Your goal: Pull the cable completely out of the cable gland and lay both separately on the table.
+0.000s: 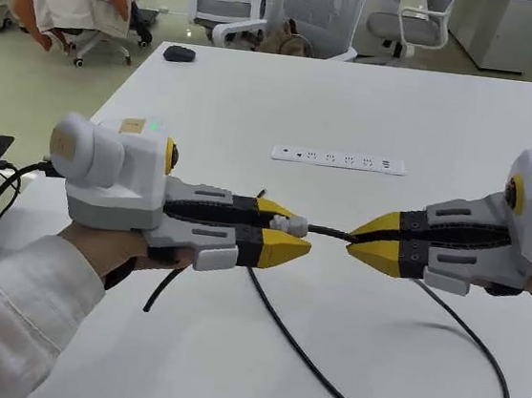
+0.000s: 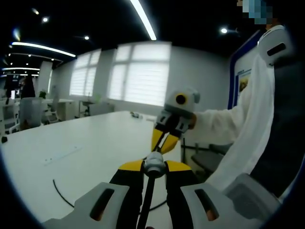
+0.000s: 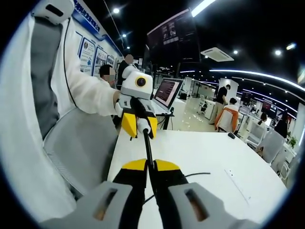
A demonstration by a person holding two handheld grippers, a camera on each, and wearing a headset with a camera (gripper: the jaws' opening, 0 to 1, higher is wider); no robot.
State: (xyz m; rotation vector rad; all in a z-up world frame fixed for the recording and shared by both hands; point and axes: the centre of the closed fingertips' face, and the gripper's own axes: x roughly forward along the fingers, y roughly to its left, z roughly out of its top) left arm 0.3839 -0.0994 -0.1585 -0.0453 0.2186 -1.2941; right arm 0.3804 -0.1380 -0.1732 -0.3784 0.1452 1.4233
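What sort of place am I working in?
Probably an open-plan office: grey mesh swivel chairs behind the large white table, a flat white power strip on it, and an open laptop nearby.

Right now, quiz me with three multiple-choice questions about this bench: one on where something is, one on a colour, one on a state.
1. Where is the power strip? A. On the table, beyond the left gripper and right gripper. B. On a chair. C. On the floor.
2. What colour is the cable gland? A. Black. B. White. C. Red.
3. How is the cable? A. Lying free of the gland. B. Coiled in a box. C. Running into the gland, stretched between the grippers.
1 A: it lies flat on the table past both grippers. 2 B: it shows white between the left gripper's yellow fingers. 3 C: the left gripper is shut on the gland, the right on the cable.
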